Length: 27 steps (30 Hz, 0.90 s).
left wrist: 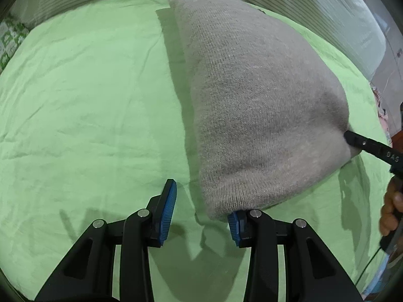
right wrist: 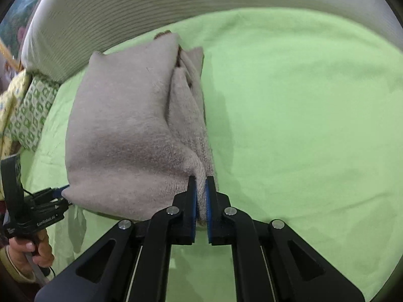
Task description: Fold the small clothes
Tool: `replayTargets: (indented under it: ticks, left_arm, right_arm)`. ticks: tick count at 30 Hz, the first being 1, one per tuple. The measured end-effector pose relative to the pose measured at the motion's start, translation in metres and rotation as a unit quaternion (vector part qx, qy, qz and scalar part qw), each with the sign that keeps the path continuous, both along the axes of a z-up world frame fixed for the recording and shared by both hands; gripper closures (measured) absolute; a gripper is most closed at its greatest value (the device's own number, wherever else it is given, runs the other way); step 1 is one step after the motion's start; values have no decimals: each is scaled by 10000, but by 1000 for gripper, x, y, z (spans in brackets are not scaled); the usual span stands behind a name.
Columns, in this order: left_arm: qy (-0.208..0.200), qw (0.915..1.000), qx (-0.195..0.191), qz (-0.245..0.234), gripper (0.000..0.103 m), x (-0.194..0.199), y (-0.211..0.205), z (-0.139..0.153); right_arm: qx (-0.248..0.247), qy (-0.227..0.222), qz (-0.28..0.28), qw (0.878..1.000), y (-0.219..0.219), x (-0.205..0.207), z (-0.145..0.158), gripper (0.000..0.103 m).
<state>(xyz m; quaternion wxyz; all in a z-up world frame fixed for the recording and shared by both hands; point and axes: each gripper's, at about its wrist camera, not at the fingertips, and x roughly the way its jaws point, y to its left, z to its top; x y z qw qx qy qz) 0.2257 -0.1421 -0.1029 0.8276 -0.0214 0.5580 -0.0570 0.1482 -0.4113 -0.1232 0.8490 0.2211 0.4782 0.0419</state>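
The grey sweater point(left wrist: 252, 105) lies folded on the green bed sheet point(left wrist: 88, 100), its long axis running toward the far edge. The right tongs point(right wrist: 201, 201) pinch its near corner; the left tongs point(left wrist: 201, 214) are spread.

I am viewing a grey knit garment point(right wrist: 121, 125), folded into layers. It is lying partly raised off the green sheet point(right wrist: 302, 100).

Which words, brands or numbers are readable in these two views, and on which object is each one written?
"DAS": white letters on the black finger of the right tool, seen from the left wrist view; the word may continue out of view.
On the body of the left tool, seen from the right wrist view: white brand lettering, too blurred to read surely.
No other text is visible.
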Motion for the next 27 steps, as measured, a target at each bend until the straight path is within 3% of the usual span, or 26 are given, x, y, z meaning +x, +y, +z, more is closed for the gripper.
replayTargets:
  ticks: [2,11,18,21,27]
  left_arm:
    - [44,9999,-90,27,64,0,3,1]
    - [197,9996,-184,-95,58,-11,11,2]
    - [41,9986,-489,-210,58,-34,20,24]
    - [-104,9983,-562,-103,55,-27,20,39]
    - [-155,9961,-820,293,43,16,20,50]
  right_arm:
    - [307,-46,-83,9995,-2,0,2,93]
    - [434,-312,-400,9978,-5,-15,34,86]
    - [549,-636,-340,9959,4,3,56,68]
    - [500,-703,-282,9959,13,19,62,62]
    - [439,-688,-245,9964,22,53,68,62]
